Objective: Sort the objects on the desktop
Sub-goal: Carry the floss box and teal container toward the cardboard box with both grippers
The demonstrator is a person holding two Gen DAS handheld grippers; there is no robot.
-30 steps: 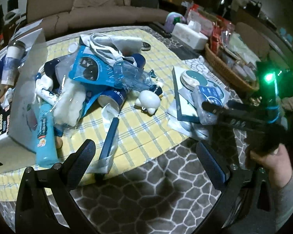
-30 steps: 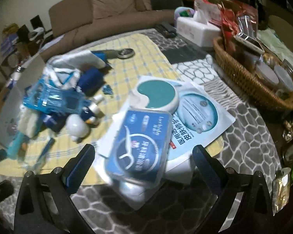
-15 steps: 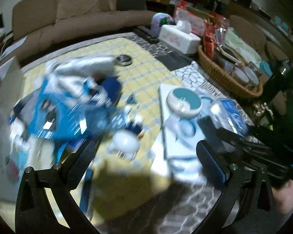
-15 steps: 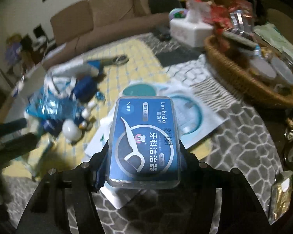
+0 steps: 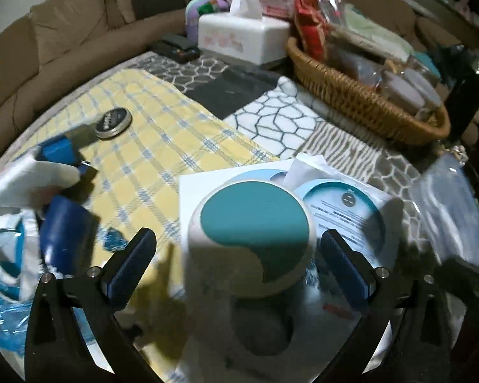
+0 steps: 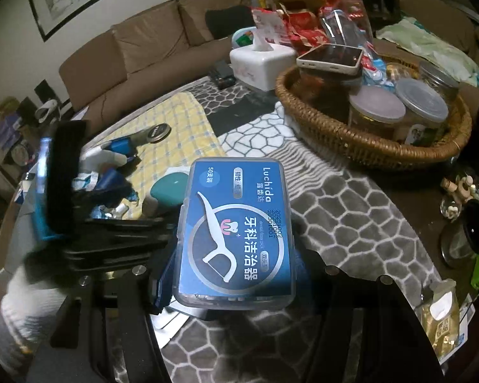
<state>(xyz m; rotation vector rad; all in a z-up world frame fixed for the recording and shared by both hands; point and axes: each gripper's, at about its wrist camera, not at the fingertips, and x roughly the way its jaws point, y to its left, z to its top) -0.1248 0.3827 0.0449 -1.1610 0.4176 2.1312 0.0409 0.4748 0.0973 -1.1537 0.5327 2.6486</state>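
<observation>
My right gripper (image 6: pixel 233 287) is shut on a clear dental floss pick box (image 6: pixel 236 233) with a blue label, held above the grey patterned table cover. My left gripper (image 5: pixel 239 265) is open, its fingers either side of a round white case with a teal lid (image 5: pixel 252 236), not touching it. The case sits on white face mask packets (image 5: pixel 345 214). The case also shows in the right wrist view (image 6: pixel 167 190), partly behind the left gripper's body (image 6: pixel 79 210). A pile of blue tubes and bags (image 5: pixel 48 210) lies to the left on a yellow checked cloth (image 5: pixel 163 140).
A wicker basket (image 6: pixel 367 140) with jars and a phone stands at the right. A white tissue box (image 5: pixel 242 36) is at the back. A round dark tin (image 5: pixel 113 123) lies on the yellow cloth. A clear bag (image 5: pixel 453 210) lies right of the packets.
My right gripper closed on the floss box and lifted it off the packets. My left gripper swung right from the pile and now straddles the teal-lidded case.
</observation>
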